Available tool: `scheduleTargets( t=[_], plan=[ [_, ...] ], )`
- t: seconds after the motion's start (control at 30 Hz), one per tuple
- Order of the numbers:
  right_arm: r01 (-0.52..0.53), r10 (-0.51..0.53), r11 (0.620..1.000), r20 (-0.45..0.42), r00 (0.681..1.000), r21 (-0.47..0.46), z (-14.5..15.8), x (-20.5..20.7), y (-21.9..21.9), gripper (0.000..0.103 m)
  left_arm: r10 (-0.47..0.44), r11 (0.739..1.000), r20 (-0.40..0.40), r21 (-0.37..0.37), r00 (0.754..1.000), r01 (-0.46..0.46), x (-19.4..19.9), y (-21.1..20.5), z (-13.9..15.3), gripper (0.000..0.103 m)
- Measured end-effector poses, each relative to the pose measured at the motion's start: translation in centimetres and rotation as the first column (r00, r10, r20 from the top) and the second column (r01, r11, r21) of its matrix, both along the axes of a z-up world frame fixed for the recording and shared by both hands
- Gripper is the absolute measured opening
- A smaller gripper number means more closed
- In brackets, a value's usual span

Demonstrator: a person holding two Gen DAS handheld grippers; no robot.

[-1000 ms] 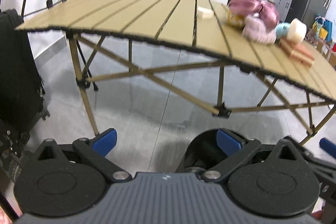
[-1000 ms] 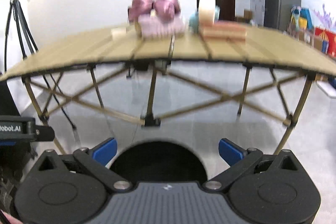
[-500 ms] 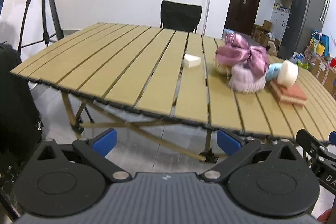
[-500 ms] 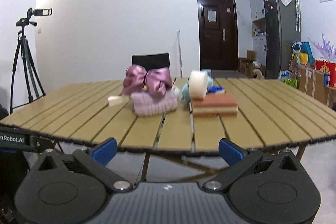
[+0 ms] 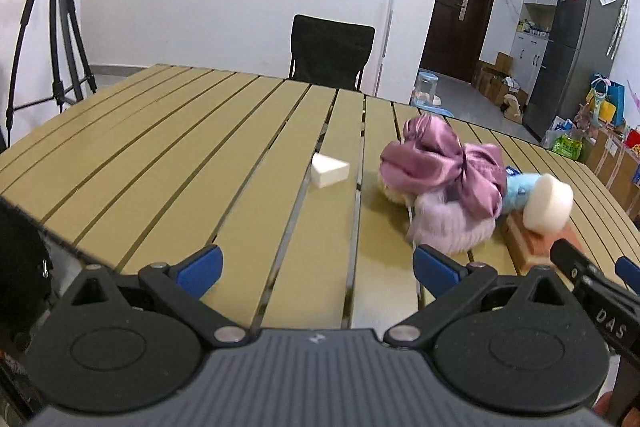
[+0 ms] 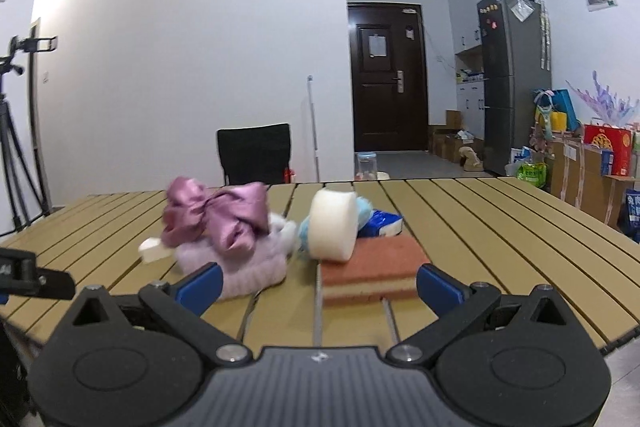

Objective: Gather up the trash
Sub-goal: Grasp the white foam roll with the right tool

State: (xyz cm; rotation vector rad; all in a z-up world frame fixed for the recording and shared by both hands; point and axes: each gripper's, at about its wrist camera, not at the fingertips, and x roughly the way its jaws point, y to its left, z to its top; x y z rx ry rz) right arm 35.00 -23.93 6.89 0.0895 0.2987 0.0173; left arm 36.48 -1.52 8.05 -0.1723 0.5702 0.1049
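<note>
A pile of items lies on the tan slatted table (image 5: 160, 155) (image 6: 500, 219): a purple satin bow (image 5: 440, 167) (image 6: 218, 215) on a fluffy pink piece (image 5: 448, 227) (image 6: 240, 263), a white foam roll (image 5: 548, 203) (image 6: 334, 223), a light blue item (image 5: 516, 191), a blue packet (image 6: 380, 223), and an orange sponge block (image 6: 372, 265) (image 5: 532, 247). A white wedge (image 5: 329, 170) (image 6: 154, 249) lies apart to the left. My left gripper (image 5: 316, 271) is open above the near table edge. My right gripper (image 6: 318, 285) is open just short of the sponge block, empty.
A black chair (image 5: 330, 53) (image 6: 254, 157) stands behind the table. A tripod (image 5: 52, 11) is at the far left. Right of the table are a fridge (image 6: 514, 83), boxes and bags (image 6: 600, 167). A dark door (image 6: 386, 79) is at the back.
Both grippers have risen from below table height to above the near edge and moved closer to the pile. Both stay open and empty.
</note>
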Motion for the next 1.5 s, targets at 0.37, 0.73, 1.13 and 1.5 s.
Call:
scheduleTargets(
  t=[0.37,0.73,1.13,1.5],
  plan=[
    [0.065,-0.065,0.998,-0.015,0.998,0.020,-1.1,7.7,0.1,0.097,-0.011,1.000,-0.002,-0.001,1.000,0.011,4.7,-0.9,0.2,0.103],
    [0.054,-0.054,0.998,-0.022,0.998,-0.009,-1.8,9.5,0.9,0.028,-0.036,0.999,0.014,-0.021,0.999,0.036,7.0,-1.7,0.7,0.103],
    [0.044,-0.048,0.996,0.051,0.998,0.082,-1.2,6.8,-1.6,0.028,-0.061,0.997,0.020,-0.048,0.998,0.062,7.8,-3.1,1.2,0.103],
    [0.039,-0.044,0.998,0.083,0.996,0.057,-0.8,4.9,-4.3,0.028,-0.101,0.991,0.012,-0.085,0.995,0.101,8.9,-5.6,1.7,0.103]
  ],
)
